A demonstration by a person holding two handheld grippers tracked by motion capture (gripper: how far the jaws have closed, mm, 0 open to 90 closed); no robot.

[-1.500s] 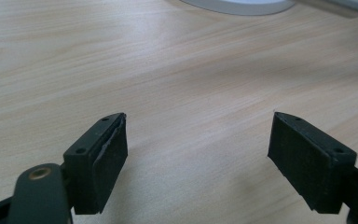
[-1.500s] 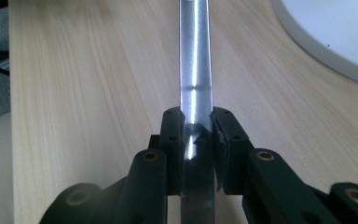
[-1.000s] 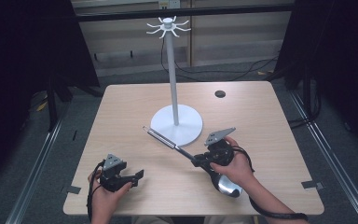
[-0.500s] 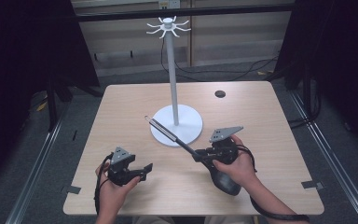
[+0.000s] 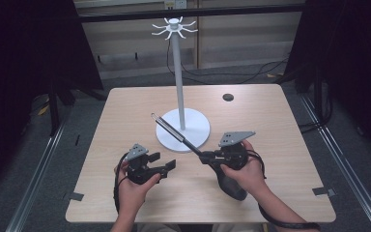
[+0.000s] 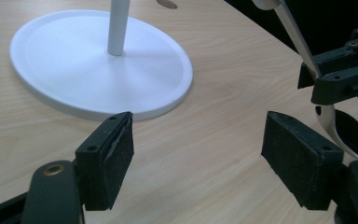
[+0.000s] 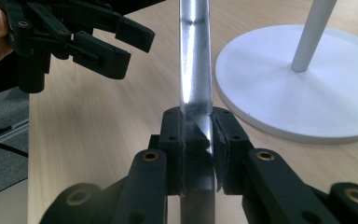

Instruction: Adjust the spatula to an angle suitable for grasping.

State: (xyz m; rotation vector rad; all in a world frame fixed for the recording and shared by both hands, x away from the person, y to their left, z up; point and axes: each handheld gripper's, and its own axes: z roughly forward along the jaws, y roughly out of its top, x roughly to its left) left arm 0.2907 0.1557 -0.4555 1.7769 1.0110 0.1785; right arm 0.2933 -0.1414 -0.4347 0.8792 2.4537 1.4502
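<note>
The stand [image 5: 182, 129] sits mid-table [image 5: 280, 121], the metal utensil [image 5: 174, 133] slanting across its base, a black disc [image 5: 228, 97] behind-right.

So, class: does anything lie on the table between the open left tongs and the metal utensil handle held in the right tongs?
Nothing visible: bare tabletop separates the left tongs from the utensil handle.

We find no readable text, label, brand, number or sign anywhere in these views.
</note>
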